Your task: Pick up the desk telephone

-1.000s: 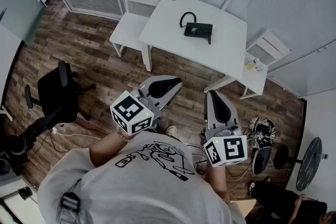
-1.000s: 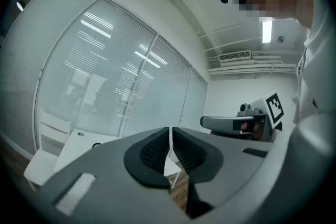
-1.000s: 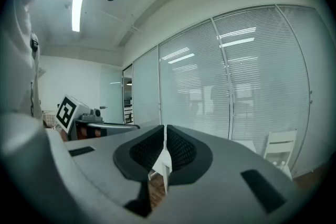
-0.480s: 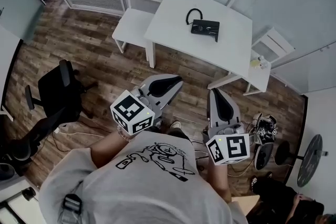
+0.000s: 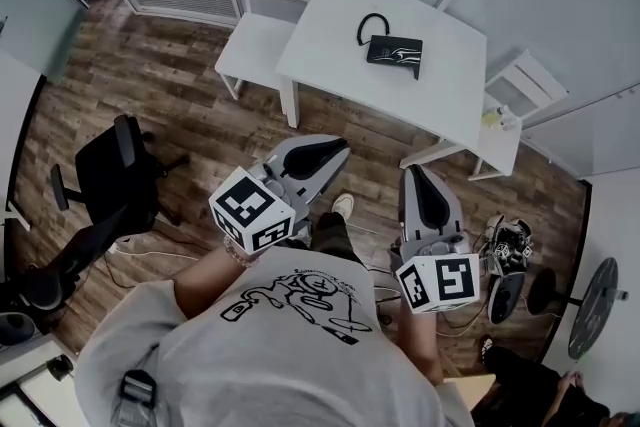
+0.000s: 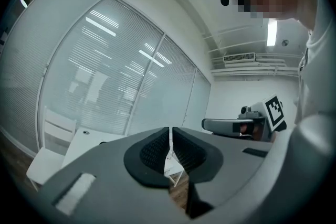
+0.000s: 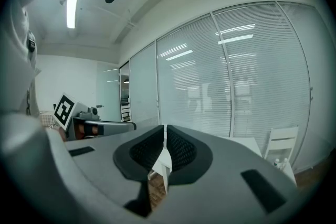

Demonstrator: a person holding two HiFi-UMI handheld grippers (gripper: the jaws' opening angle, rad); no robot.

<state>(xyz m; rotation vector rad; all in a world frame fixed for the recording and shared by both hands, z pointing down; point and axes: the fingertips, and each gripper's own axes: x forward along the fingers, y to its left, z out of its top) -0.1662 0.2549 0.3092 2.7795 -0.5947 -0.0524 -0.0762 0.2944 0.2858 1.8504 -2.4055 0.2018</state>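
Here, desk telephone on white table, upper centre, left gripper and right gripper mid-frame, both jaws together, nothing between.

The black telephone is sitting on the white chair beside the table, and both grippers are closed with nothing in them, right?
Not quite. The telephone lies on the white table, not on a chair; the head view shows it. The rest is right: the left gripper and the right gripper are both closed with nothing in them.
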